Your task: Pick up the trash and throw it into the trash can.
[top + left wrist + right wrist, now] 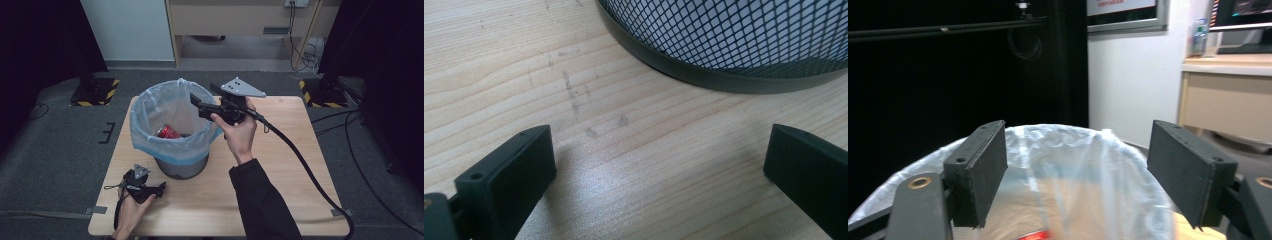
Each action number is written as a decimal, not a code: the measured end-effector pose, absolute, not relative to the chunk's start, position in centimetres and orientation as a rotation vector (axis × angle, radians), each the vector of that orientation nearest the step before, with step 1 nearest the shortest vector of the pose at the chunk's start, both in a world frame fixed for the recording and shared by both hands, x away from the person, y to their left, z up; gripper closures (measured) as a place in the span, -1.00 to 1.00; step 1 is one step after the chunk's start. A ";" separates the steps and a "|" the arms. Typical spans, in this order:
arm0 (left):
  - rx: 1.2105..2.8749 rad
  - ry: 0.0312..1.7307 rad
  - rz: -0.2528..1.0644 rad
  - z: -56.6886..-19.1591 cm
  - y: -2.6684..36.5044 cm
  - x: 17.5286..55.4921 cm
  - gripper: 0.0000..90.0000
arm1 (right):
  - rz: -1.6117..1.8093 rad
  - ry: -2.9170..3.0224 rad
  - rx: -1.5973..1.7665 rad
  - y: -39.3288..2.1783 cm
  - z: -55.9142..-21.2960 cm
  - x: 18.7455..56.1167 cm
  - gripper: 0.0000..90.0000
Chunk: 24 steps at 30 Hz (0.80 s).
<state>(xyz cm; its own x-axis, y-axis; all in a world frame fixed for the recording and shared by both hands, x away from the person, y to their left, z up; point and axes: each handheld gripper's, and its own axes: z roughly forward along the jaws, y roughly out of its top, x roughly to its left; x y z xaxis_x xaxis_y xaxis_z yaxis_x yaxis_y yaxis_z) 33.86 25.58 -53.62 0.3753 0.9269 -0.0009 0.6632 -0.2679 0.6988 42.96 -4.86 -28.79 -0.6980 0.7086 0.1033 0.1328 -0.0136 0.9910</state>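
Standing on the wooden table (280, 190) left of centre: a mesh bin (181, 167) lined with a pale plastic bag (150, 112), mouth facing up. Hovering over the bin's far right rim: the right gripper (196, 102), jaws standing apart, gripping nothing, pointing left across the opening. Lying inside the bag: a red can (169, 132), partly hidden, long axis unclear. Resting near the table's near left edge: the left gripper (161, 188), jaws wide, empty, aiming at the bin's base.
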 end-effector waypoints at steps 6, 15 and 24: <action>2.025 1.365 0.555 -53.6 25.6 33.9 -1.00 | 1.717 1.814 0.903 -6.8 -28.8 42.6 -0.56; 2.028 1.364 0.555 -53.6 25.6 33.9 -1.00 | 1.665 1.778 0.972 -10.9 -29.8 41.7 -0.61; 2.028 1.364 0.555 -53.6 25.6 33.9 -1.00 | 1.634 1.788 1.005 -13.2 -31.2 40.7 -0.64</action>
<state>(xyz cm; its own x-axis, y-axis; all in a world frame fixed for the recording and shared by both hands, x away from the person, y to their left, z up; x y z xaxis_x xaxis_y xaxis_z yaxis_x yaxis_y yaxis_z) 33.85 25.59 -53.61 0.3769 0.9263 0.0003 0.6635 -0.2702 0.6977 40.75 -13.15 -31.24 -0.5937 0.7975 0.1079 0.1794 0.0005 0.9838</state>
